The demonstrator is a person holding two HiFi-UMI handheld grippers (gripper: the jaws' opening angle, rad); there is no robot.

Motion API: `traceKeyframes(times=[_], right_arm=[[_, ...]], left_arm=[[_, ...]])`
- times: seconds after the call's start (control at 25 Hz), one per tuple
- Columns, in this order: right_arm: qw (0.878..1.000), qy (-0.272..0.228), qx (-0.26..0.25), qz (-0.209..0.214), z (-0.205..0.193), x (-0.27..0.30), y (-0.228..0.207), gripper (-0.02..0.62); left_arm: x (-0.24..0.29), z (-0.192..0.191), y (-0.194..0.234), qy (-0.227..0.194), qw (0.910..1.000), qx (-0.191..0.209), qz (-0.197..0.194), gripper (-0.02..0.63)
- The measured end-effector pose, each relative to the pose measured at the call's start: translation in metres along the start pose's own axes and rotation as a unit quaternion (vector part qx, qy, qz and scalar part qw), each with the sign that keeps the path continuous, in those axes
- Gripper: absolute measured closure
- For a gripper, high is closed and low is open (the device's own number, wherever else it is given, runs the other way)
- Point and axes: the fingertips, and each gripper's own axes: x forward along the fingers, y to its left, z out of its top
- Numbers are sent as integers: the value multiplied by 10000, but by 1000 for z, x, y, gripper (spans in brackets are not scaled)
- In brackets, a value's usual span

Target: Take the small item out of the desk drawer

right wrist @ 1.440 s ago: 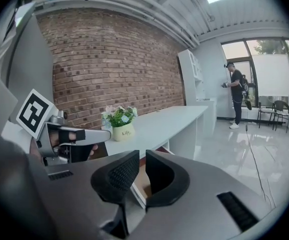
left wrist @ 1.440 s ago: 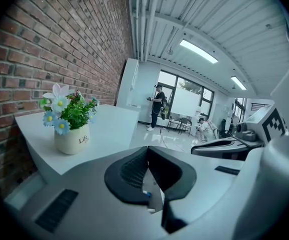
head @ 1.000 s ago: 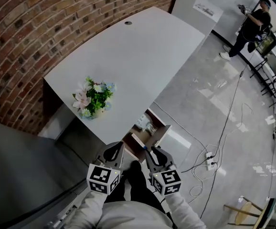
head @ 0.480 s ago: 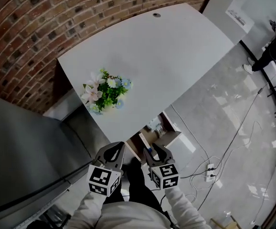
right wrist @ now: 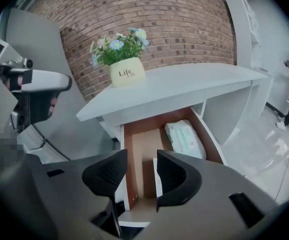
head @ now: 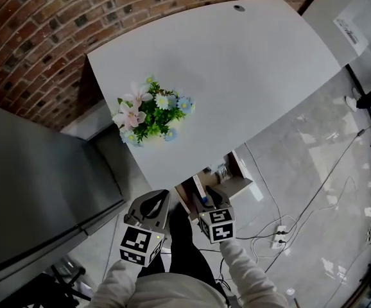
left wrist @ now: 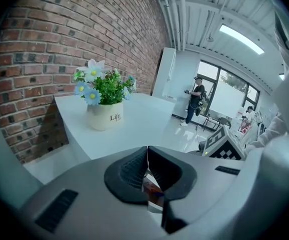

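L gripper (left wrist: 147, 165): jaws closed up, tips touching, nothing btwn them. White pot (left wrist: 104, 118) w/ blue + white flowers (left wrist: 100, 81) sits on white desk (left wrist: 149, 115), near brick wall (left wrist: 59, 34). Far back, person (left wrist: 195, 102) stands by big windows (left wrist: 230, 93). Checker cube (left wrist: 224, 147) pokes in at right.

An open desk drawer (right wrist: 143, 149) fills the lower centre of the right gripper view, pulled out from under the white table (right wrist: 184, 86). Its floor and inner walls are reddish-brown wood, and its outer edges are white. A small white soft pack (right wrist: 185, 139) with faint green print lies flat along the drawer's right side, toward the back. In the head view the drawer shows just below the table's near edge, lower centre.
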Motion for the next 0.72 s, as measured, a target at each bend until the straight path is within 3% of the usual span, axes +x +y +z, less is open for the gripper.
traceKeyframes(times=[0.72], right_arm=[[9901, 1352, -361, -112, -52, 91, -33, 376]], left_arm=[[12, -18, 39, 129, 9976, -332, 599, 588]])
